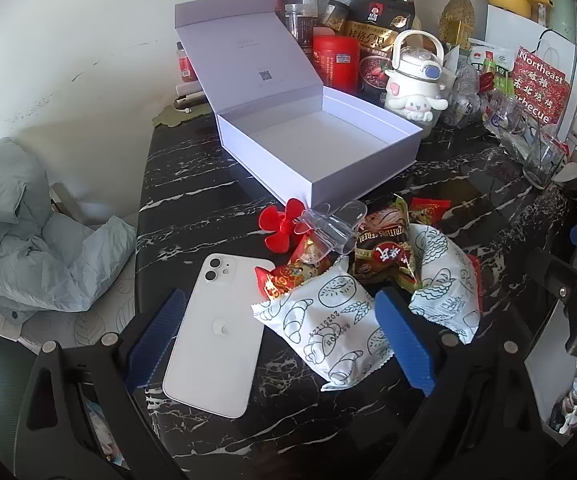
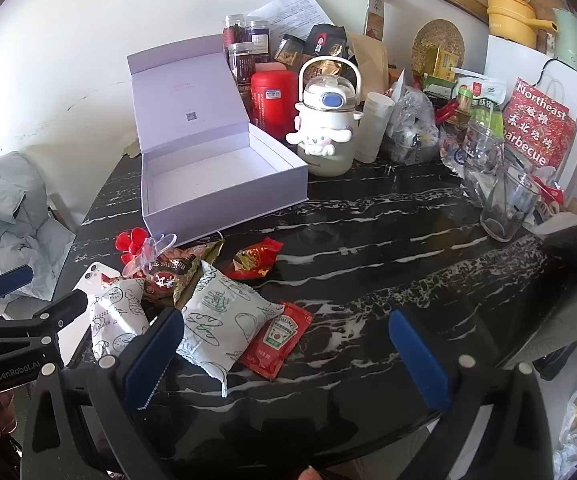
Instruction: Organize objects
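left gripper (image 1: 280, 338): i see my jaws spread wide and holding nothing, angled down over the white phone (image 1: 216, 336) and a bread packet (image 1: 324, 328).
right gripper (image 2: 288, 352): released too, wide apart, nothing between the pads; bare black marble table (image 2: 368, 240) lies under it.
box (image 2: 216, 176): pale lilac, lid propped up, inside empty, at the back left of the table.
snack pile: just in front of the box, a red fan (image 1: 284, 224), a clear plastic piece (image 1: 328, 228), a brown cereal packet (image 1: 384, 248), small red sweets (image 2: 254, 258) and a second bread packet (image 2: 224, 320), all overlapping.
ketchup sachet (image 2: 276, 336): touching that second bread packet, beside my right gripper's left finger.
behind: a red tin (image 2: 274, 96) and a white cartoon bottle (image 2: 326, 128), just beside the box.
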Available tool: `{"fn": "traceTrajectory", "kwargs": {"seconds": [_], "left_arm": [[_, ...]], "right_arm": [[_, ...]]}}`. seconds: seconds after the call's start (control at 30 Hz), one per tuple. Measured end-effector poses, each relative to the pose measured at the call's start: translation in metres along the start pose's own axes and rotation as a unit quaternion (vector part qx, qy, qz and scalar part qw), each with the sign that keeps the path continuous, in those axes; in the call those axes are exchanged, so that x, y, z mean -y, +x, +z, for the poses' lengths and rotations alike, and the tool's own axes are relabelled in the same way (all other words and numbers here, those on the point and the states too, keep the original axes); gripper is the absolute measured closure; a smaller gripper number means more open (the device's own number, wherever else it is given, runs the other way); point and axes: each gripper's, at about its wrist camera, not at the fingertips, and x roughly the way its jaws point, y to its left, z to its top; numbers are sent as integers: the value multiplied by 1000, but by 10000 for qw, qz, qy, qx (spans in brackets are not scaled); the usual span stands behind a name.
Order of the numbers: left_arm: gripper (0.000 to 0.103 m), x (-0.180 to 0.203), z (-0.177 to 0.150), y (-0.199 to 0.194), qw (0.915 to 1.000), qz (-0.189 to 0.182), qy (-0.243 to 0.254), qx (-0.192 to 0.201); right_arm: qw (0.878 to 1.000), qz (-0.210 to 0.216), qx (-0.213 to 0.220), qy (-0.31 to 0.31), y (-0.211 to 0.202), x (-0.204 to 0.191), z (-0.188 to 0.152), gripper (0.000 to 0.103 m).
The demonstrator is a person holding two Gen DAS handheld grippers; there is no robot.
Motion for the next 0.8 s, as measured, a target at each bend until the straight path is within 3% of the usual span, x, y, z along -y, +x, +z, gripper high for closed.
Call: {"fn": "traceTrajectory", "kwargs": {"seconds": [0.8], "left_arm": [[7,2,-2,-2,10000,-66,-32,-54]], "right_arm": [[10000,52,-33,19,0,3,-4,0]]}}
